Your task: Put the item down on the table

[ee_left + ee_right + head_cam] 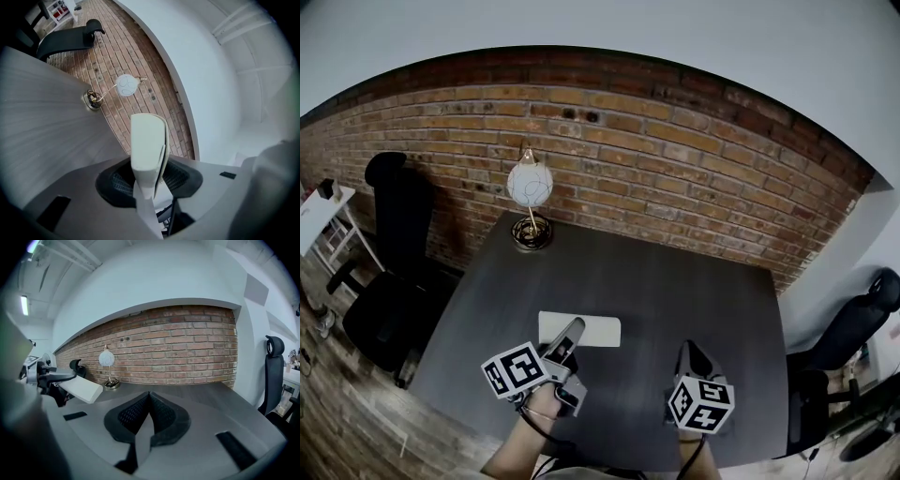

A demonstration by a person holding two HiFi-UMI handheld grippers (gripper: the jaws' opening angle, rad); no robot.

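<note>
Left gripper is clamped on a flat white block, holding it by one end with the rest sticking out past the jaws. In the left gripper view the block stands edge-on between the dark pads, with both pads against it. The block is over the near-middle part of the dark grey table. From the right gripper view the block looks raised off the tabletop; contact cannot be confirmed from the head view.

Right gripper has its jaws together with nothing between them, confirmed in its own view. It sits over the table's near edge, to the right of the block and apart from it.

Surroundings:
- A lamp with a white globe shade and brass base stands at the table's far left corner, well apart from the block. It also shows in the left gripper view and the right gripper view.
- A brick wall runs behind the table.
- A black office chair stands just beside the table's left edge.
- A second black chair is off to the right.
- A wooden floor shows around the table.
</note>
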